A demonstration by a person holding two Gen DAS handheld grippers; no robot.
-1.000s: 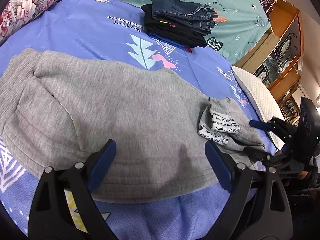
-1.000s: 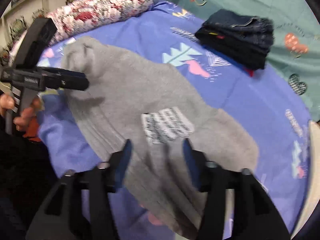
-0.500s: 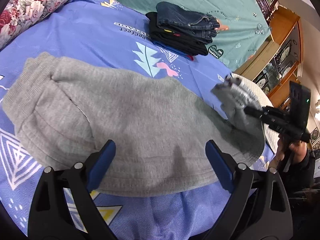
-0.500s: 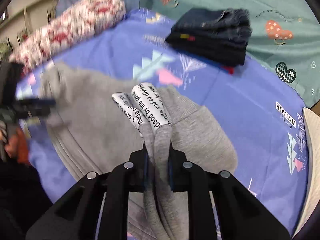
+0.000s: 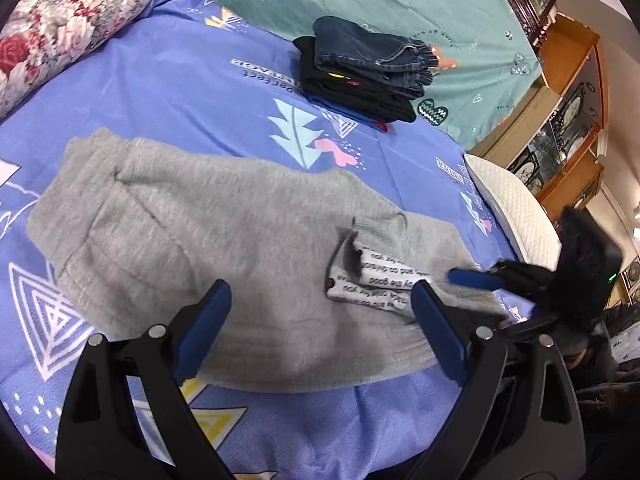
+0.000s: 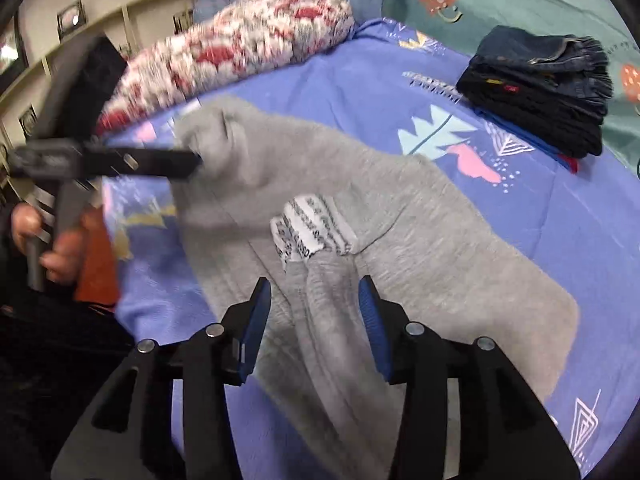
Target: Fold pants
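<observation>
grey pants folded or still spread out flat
Partly folded: the grey pants lie flat on the blue sheet, with the printed cuffs turned back onto the legs.

Matt grey fleece pants [image 5: 208, 236]

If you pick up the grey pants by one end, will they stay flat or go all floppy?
Probably floppy: the grey pants are soft knit that already wrinkles and bunches near the printed cuffs. They likely won't slide much, since the fuzzy cloth lies spread on the blue bedsheet. A lifted end would likely droop and drag the rest.
</observation>
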